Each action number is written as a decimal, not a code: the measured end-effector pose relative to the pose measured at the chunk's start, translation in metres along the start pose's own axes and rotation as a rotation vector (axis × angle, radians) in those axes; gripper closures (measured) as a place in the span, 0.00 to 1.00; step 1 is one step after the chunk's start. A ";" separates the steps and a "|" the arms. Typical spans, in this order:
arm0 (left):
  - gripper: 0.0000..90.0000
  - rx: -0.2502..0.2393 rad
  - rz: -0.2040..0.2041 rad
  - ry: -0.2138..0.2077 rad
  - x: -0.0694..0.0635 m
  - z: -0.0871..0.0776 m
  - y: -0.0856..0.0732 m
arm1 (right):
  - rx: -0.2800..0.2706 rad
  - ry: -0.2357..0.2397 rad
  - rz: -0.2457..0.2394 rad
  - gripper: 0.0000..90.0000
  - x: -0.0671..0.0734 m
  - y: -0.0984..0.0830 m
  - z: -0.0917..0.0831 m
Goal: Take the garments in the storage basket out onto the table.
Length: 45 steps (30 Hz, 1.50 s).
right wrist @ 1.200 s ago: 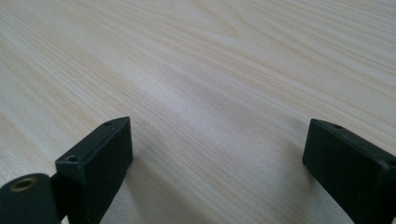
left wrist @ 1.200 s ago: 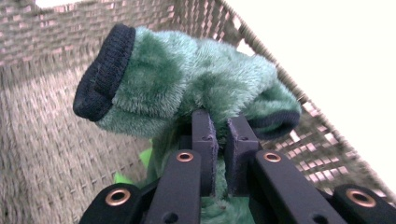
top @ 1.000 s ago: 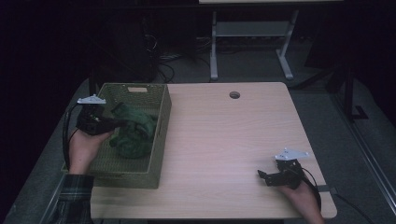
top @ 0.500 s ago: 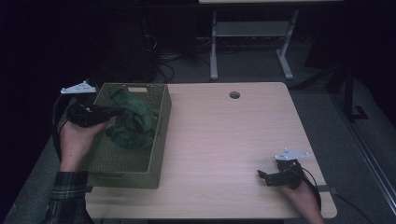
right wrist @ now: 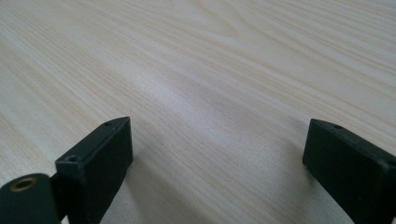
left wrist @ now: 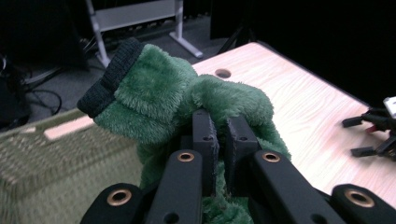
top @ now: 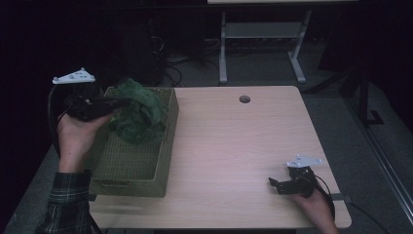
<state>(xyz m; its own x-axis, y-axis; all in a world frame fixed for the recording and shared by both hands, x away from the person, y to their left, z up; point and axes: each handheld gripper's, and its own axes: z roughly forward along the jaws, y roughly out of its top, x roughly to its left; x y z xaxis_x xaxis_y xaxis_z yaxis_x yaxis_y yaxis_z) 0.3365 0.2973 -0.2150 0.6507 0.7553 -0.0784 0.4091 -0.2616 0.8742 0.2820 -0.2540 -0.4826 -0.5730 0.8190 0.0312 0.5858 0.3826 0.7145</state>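
A fuzzy green garment (top: 139,116) with a dark knitted cuff (left wrist: 108,79) hangs in the air above the far end of a woven olive basket (top: 131,165) at the table's left. My left gripper (top: 117,103) is shut on a fold of that garment (left wrist: 187,98), its black jaws nearly touching around the plush. My right gripper (top: 273,185) rests low on the wooden table (top: 234,141) near the front right corner, jaws wide open with bare wood between them (right wrist: 219,140).
A round cable hole (top: 244,99) sits near the table's far edge. Behind the table stands a metal frame (top: 263,44) with cables on the dark floor. The right gripper (left wrist: 373,135) also shows far off in the left gripper view.
My left gripper has risen and drawn back to the left, lifting the green garment up out of the basket. The right gripper has stayed put.
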 end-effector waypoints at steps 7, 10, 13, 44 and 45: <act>0.94 -0.027 0.024 -0.045 -0.014 0.006 0.013 | 0.000 0.000 -0.001 0.09 0.000 0.000 0.000; 0.94 -0.038 0.032 -0.065 -0.020 0.011 0.018 | 0.000 0.000 -0.001 0.09 0.000 0.000 0.000; 0.94 -0.043 0.040 -0.086 -0.027 0.017 0.021 | 0.000 0.000 -0.001 0.09 0.000 0.000 0.000; 0.94 0.033 0.109 -0.348 -0.116 0.126 0.017 | 0.000 0.000 0.001 0.09 0.000 0.000 0.000; 0.94 0.036 0.103 -0.358 -0.119 0.132 0.015 | -0.001 0.000 0.001 0.09 0.000 0.000 0.000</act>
<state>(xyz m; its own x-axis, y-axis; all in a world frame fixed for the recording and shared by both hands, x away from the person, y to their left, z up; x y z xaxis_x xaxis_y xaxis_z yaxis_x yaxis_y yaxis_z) 0.3497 0.1246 -0.2558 0.8695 0.4674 -0.1596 0.3482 -0.3509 0.8692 0.2819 -0.2539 -0.4826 -0.5726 0.8192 0.0321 0.5860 0.3816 0.7148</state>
